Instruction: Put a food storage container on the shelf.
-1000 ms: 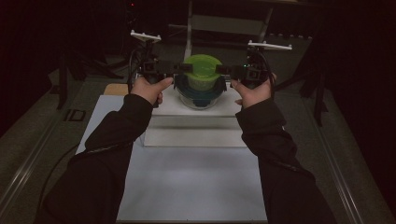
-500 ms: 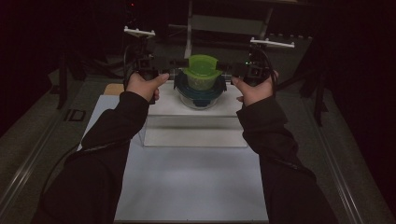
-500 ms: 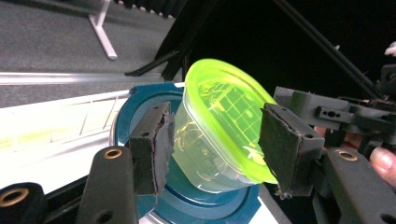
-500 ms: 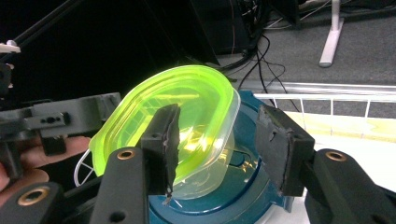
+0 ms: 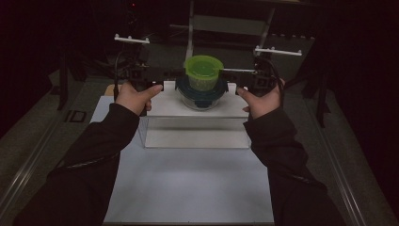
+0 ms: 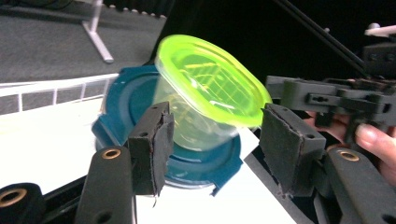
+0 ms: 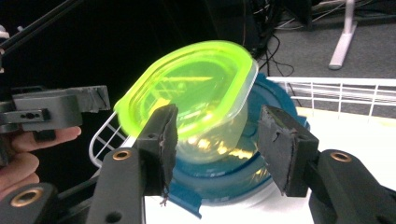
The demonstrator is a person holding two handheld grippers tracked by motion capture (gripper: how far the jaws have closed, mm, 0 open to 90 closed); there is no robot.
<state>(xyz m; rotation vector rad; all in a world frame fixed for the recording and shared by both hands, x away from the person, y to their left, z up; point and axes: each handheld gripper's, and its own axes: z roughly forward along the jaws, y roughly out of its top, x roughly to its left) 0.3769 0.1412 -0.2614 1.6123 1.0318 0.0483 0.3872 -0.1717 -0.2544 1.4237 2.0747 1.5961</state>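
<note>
Two grippers flank the green-lidded tub [image 5: 203,71] stacked on my blue-lidded bowl [image 5: 201,94]: left gripper [image 5: 165,73] at nine o'clock, right gripper [image 5: 235,71] at three, jaws just widened, pads clear, leaving the stack resting on the counter [image 5: 164,101].

Between the left gripper [image 5: 165,75] and the right gripper [image 5: 235,75] stands a clear plastic tub with a lime-green lid [image 5: 203,71] on a round container with a dark blue lid [image 5: 201,92], blocking the straight path between them. Each gripper's jaws, just opening, stand apart from the tub with a gap beside each pad. Behind both, a white wire rack [image 7: 345,95] and a white stand post [image 5: 190,33] limit forward room; the white tabletop [image 5: 188,183] toward the person lies free.
</note>
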